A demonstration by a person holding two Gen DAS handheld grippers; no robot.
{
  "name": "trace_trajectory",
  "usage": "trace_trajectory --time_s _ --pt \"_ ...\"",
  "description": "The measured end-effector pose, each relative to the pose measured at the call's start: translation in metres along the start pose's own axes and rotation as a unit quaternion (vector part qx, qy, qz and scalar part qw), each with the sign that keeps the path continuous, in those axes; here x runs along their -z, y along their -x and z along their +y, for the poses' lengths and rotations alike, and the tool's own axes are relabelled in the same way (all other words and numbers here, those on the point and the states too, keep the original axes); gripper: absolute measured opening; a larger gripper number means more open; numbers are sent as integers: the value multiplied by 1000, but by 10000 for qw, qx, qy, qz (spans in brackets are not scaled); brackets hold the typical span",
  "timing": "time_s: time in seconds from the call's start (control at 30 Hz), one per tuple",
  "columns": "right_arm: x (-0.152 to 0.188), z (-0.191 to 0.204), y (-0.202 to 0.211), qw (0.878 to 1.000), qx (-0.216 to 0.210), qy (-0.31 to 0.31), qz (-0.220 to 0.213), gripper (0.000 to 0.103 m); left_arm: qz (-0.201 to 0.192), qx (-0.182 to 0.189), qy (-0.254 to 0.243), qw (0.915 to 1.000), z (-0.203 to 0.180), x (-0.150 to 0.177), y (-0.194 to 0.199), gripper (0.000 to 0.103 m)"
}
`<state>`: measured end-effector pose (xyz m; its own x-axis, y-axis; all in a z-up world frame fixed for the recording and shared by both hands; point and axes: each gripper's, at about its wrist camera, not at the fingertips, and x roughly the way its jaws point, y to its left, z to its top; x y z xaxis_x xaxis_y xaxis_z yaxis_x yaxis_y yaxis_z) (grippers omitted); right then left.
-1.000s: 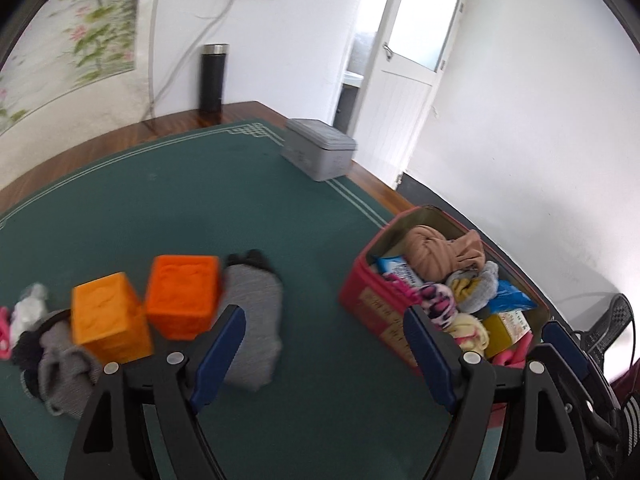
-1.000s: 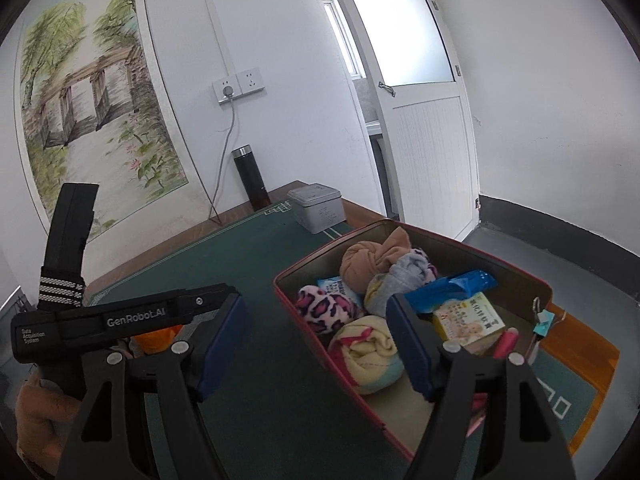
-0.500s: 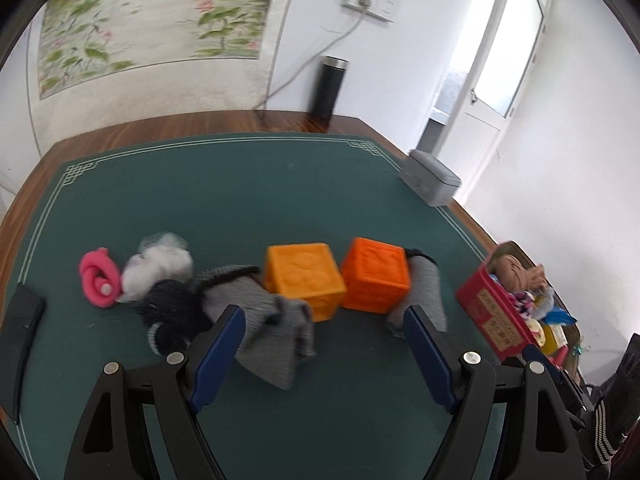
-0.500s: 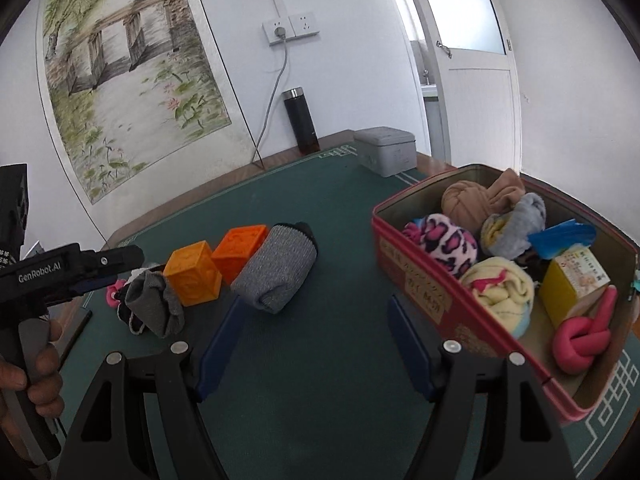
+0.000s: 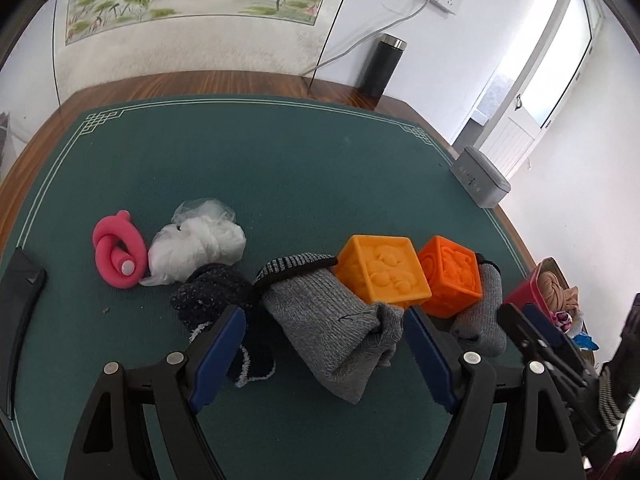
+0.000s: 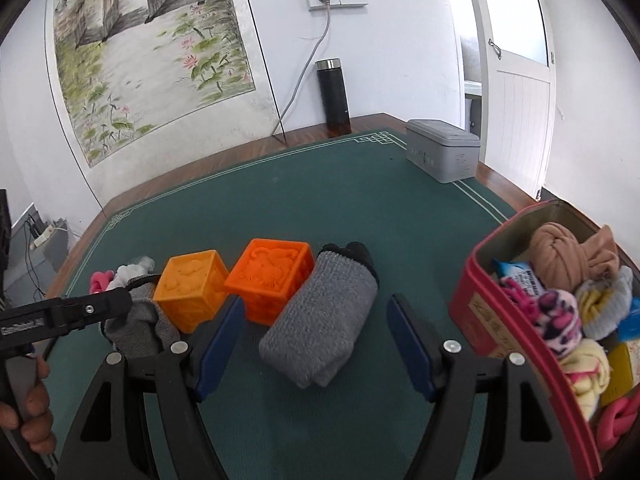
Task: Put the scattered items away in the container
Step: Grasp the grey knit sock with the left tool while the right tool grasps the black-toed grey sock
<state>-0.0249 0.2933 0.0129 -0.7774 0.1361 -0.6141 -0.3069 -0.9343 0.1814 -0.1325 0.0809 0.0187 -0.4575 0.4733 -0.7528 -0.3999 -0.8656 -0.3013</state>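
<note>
Socks and cubes lie loose on the green mat: from the left wrist, the spread, empty left gripper (image 5: 322,354) frames a grey sock (image 5: 332,320) lying slantwise, while from the right wrist the equally spread right gripper (image 6: 316,344) straddles another grey roll (image 6: 320,320), lengthwise away, the red tin (image 6: 520,320) partly cropped at right.

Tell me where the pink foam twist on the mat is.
In the left wrist view the pink foam twist lies at the left end of the row, touching the white plastic bag.
</note>
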Motion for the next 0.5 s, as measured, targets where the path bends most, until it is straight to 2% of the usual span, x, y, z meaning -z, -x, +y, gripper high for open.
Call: trace_trajectory --time_s 0.13,0.23,0.5 --pt "4 -4 -17 9998 79 -71 182 77 108 58 -126 9998 -4 4 -12 83" --pt "4 -9 -23 9995 48 -114 275 76 217 -50 -189 9996 -5 10 -26 83" --pt "6 -10 -40 9986 -124 -38 519 76 58 -159 -283 9995 -9 18 -39 83"
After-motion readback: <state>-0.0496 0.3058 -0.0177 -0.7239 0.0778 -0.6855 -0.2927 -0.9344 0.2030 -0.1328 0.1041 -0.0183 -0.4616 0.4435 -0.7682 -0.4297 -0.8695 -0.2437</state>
